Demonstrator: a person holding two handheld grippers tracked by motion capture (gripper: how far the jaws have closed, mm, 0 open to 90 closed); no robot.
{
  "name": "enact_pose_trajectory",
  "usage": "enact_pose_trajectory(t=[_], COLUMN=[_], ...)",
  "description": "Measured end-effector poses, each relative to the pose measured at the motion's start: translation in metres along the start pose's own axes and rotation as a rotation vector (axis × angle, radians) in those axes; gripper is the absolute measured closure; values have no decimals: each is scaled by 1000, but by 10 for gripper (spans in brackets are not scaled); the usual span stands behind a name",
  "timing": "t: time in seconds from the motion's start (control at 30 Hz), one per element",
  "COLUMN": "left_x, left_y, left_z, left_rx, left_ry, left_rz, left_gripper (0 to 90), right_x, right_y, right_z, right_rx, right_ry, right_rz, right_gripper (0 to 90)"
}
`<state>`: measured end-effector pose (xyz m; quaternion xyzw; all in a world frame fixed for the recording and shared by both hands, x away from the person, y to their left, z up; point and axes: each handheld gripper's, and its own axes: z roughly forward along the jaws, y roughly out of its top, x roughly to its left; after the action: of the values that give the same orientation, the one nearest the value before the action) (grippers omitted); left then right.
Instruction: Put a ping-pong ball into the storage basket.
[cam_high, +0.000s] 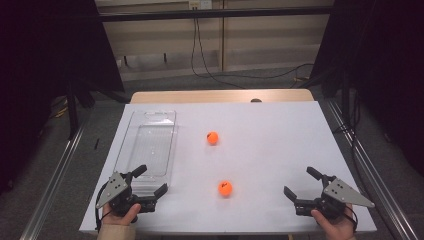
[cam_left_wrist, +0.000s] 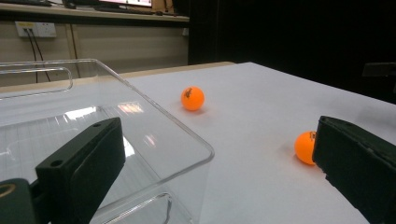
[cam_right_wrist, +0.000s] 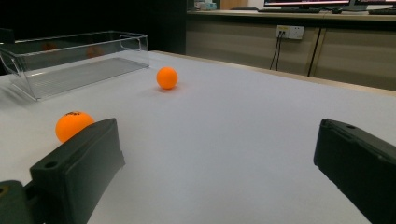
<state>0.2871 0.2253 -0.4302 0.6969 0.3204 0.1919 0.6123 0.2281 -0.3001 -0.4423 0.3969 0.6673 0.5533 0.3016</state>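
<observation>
Nearest the person, the left gripper (cam_high: 150, 181) and right gripper (cam_high: 299, 182) rest with jaws wide apart, gripping nothing. Between them lies the near orange ball (cam_high: 225, 188); the right gripper view shows its dark print. Farther off sit the far orange ball (cam_high: 213, 137) and a clear, glossy, rectangular plastic bin (cam_high: 131, 134).

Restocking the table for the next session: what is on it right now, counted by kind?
Orange balls: 2, near ball, far ball
Clear plastic bin: 1
Total: 3
</observation>
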Motion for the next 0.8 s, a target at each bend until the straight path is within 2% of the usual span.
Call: enact_pose_trajectory(t=[0.37, 0.6, 0.8], left_x=[-3, -8, -15], left_y=[2, 4, 9], left_z=[2, 9, 15], left_rx=[-6, -18, -21], left_ry=[-15, -54, -86], left_rz=[-4, -22, -15], left_gripper=[23, 15, 15], right_x=[0, 0, 0], right_y=[0, 0, 1], right_z=[0, 0, 1], right_rx=[-3, -6, -9], right_ry=[4, 9, 12], right_rz=[-7, -4, -3], right_gripper=[6, 7, 8])
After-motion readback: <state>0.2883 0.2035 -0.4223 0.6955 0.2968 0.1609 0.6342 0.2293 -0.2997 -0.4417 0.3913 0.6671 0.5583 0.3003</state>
